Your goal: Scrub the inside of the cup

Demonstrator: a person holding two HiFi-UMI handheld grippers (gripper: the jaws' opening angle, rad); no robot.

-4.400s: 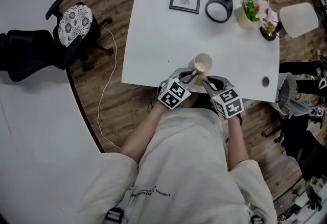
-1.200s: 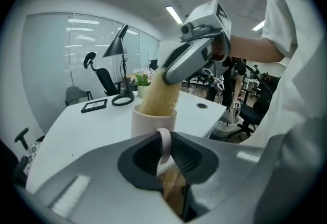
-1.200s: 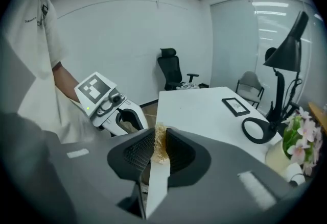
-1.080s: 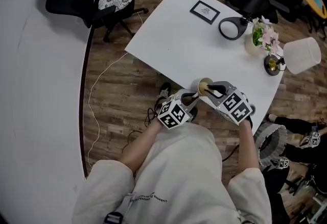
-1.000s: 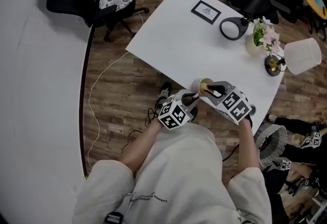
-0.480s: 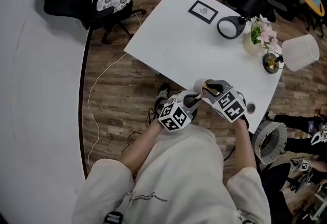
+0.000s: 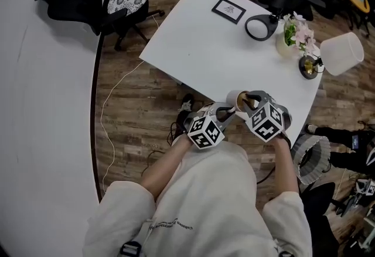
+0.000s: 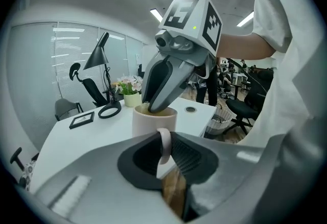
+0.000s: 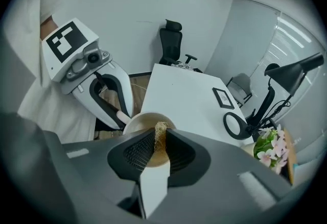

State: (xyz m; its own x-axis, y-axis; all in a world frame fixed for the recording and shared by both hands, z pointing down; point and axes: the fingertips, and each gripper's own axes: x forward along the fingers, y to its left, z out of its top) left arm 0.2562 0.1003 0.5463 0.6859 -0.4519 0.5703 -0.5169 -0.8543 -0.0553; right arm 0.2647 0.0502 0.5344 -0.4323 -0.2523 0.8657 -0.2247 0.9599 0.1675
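The cup (image 8: 148,121), judged stiff and breakable, is pinched at its handle (image 8: 164,139) by the left gripper (image 8: 166,152), a soft scrubber (image 9: 160,133) clamped at its mouth by the right gripper (image 9: 159,150).

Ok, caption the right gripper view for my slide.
Right gripper dips a tan fibrous scrubber into the cream ceramic cup; left gripper holds its handle.

the person wears a loose cream short-sleeved top (image 7: 205,197) with a small line of dark print (image 7: 170,226) low on the front. the left gripper (image 7: 227,112) and right gripper (image 7: 250,98) each have a white cube (image 7: 205,132) with black square markers, light grey shells and dark ribbed pads (image 9: 135,152). a small green light (image 8: 194,27) glows on the right one's cube.
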